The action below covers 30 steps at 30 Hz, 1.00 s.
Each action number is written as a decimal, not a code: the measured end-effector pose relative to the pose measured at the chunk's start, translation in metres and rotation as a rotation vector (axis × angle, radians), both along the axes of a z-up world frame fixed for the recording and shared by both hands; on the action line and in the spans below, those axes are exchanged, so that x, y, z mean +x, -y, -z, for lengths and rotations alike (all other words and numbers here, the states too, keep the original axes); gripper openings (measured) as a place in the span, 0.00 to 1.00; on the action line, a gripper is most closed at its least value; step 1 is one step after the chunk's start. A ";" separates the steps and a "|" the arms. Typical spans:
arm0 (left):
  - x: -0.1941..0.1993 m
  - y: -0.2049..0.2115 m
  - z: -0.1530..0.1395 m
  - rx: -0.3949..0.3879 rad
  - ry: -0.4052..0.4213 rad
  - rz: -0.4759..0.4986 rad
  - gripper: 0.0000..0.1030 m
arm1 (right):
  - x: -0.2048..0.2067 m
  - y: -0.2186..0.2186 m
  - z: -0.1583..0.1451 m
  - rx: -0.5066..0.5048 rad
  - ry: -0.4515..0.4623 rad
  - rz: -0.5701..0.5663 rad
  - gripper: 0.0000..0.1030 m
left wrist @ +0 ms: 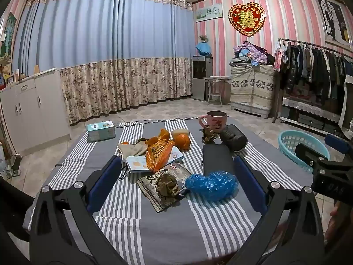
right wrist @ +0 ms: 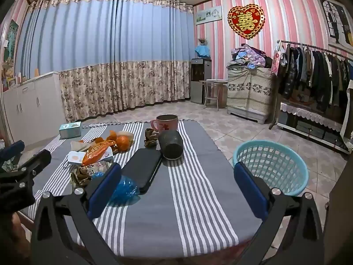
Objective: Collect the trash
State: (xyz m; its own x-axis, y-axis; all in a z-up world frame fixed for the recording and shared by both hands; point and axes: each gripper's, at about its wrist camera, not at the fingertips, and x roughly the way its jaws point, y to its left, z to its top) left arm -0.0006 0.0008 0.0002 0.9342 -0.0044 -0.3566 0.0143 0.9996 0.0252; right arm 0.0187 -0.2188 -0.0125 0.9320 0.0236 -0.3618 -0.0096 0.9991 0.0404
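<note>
While tilted downward, both grippers (left wrist: 176, 176) (right wrist: 176, 183) gape wide.

Matt grey-and-white striped woven cloth (left wrist: 167, 227); crinkled glossy blue plastic bag (left wrist: 211, 184); shiny orange foil wrapper (left wrist: 157, 153); perforated turquoise plastic basket (right wrist: 272, 165).

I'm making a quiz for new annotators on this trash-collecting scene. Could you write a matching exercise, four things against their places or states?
Things:
1. pink mug
2. dark cylinder
3. teal basket
4. tissue box

Places or states:
A. lying on its side
B. on the floor beside the table
C. upright at the table's far edge
D. at the table's far left corner

Pairs: 1-C, 2-A, 3-B, 4-D
</note>
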 end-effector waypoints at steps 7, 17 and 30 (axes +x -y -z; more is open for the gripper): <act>-0.001 0.000 0.000 0.004 0.007 -0.001 0.95 | 0.002 0.000 0.001 -0.015 -0.012 0.004 0.96; 0.002 -0.001 0.000 -0.006 -0.001 -0.002 0.95 | 0.005 -0.002 0.005 -0.014 -0.012 0.010 0.96; 0.002 -0.015 -0.004 -0.011 -0.005 0.000 0.95 | 0.004 0.004 0.005 -0.014 -0.012 0.012 0.96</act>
State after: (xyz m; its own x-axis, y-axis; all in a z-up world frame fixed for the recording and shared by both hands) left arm 0.0013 0.0161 0.0043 0.9325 -0.0085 -0.3611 0.0146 0.9998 0.0140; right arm 0.0228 -0.2224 -0.0172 0.9279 0.0078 -0.3728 0.0024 0.9996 0.0269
